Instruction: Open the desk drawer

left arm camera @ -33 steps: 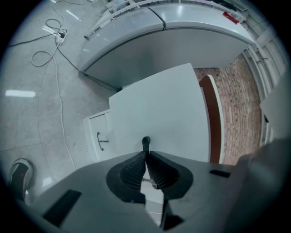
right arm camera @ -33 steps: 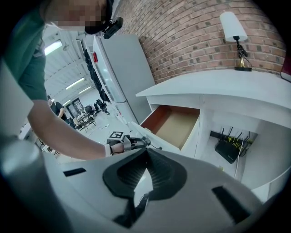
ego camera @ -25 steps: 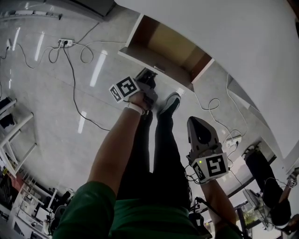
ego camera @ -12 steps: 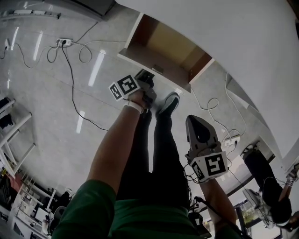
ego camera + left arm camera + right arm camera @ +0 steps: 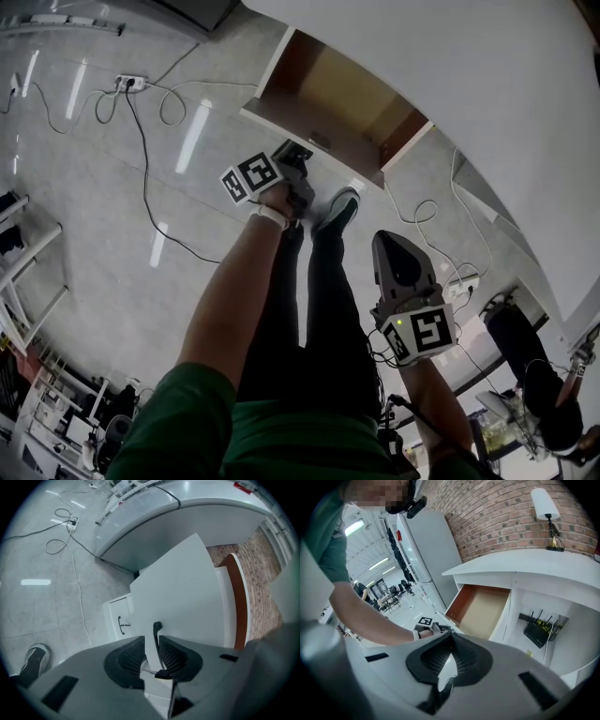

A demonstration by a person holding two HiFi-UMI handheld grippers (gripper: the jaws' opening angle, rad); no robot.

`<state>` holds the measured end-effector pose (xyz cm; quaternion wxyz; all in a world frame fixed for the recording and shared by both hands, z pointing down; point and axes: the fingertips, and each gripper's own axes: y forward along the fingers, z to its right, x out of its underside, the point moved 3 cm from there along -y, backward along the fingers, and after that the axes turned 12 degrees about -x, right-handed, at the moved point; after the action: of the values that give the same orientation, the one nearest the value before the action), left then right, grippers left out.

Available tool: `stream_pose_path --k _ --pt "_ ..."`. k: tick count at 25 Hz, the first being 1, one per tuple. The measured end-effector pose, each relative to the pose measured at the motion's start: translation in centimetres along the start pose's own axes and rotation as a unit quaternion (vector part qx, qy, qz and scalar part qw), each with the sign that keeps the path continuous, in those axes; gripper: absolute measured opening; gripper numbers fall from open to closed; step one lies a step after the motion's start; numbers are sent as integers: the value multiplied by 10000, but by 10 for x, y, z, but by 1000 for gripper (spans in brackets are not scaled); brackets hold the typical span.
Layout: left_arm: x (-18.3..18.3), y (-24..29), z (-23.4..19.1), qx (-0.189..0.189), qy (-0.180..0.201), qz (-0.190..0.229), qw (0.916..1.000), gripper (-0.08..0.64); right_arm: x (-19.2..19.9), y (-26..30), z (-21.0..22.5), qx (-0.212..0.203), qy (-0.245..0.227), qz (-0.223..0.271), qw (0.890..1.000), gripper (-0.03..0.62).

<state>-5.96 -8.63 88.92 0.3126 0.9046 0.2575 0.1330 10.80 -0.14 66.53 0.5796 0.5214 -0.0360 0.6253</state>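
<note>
desk drawer (image 5: pixel 349 92): stands pulled out of the white worktop (image 5: pixel 487 84); tan bottom, reddish-brown side walls, white front panel.
handle (image 5: pixel 156 629): black, on the drawer's front panel.
left tool (image 5: pixel 157 641): at the drawer front, jaws clenched on the handle, pads pressed against both its sides.
right tool (image 5: pixel 451 639): well apart from the drawer, on the person's side of it; jaws pressed together with nothing between them.
floor (image 5: pixel 94 187): below the drawer; grey glossy tiles that mirror strip lights.
power strip (image 5: pixel 131 84): on the floor well left of the drawer in the head view, with looped cables trailing from it.
shoe (image 5: pixel 342 208): on the floor just under the drawer front.
brick wall (image 5: pixel 501 513): behind the drawer, rising above the worktop.
lamp (image 5: pixel 546 503): white shade, on the worktop right of the drawer.
router (image 5: pixel 538 632): black, in the open recess just right of the drawer.
</note>
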Motion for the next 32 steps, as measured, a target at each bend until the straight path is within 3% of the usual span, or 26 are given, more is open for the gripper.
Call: stream_pose_path --k 6,9,13,16,18,21,24,26,29,32 --pt "-10 -38 -22 -268 -76 129 9995 103 -13 -3 -14 -16 -24 26 10000 0" --pt "-14 -74 -26 -412 84 45 9991 103 -30 -11 -25 -49 -150 51 9999 0" --pt "-45 -125 12 -298 773 192 9964 95 -81 -27 -21 83 -538 429 9976 0" --pt "-81 -173 65 -336 1589 745 9839 68 -132 -51 -10 365 -795 768 9932 0" --pt "-107 -207 107 -498 2278 1214 9648 46 -168 -71 -8 570 -957 997 9888 0" --pt "-124 -246 190 -381 3262 1606 9308 28 -221 -102 -11 864 -1247 1339 9793 0" --pt "-124 -275 281 111 4132 1946 8896 17 -264 -131 -13 1078 -1365 1704 9699 0" --pt "-121 -295 335 422 4639 2177 8577 14 -285 -146 -19 1109 -1425 1890 9652 0" --pt "-112 -333 397 738 5134 2527 8168 11 -314 -168 -38 1113 -1738 2018 9574 0" --pt "-110 -367 449 958 5274 2929 7918 8 -348 -195 -56 1160 -2062 2356 9426 0"
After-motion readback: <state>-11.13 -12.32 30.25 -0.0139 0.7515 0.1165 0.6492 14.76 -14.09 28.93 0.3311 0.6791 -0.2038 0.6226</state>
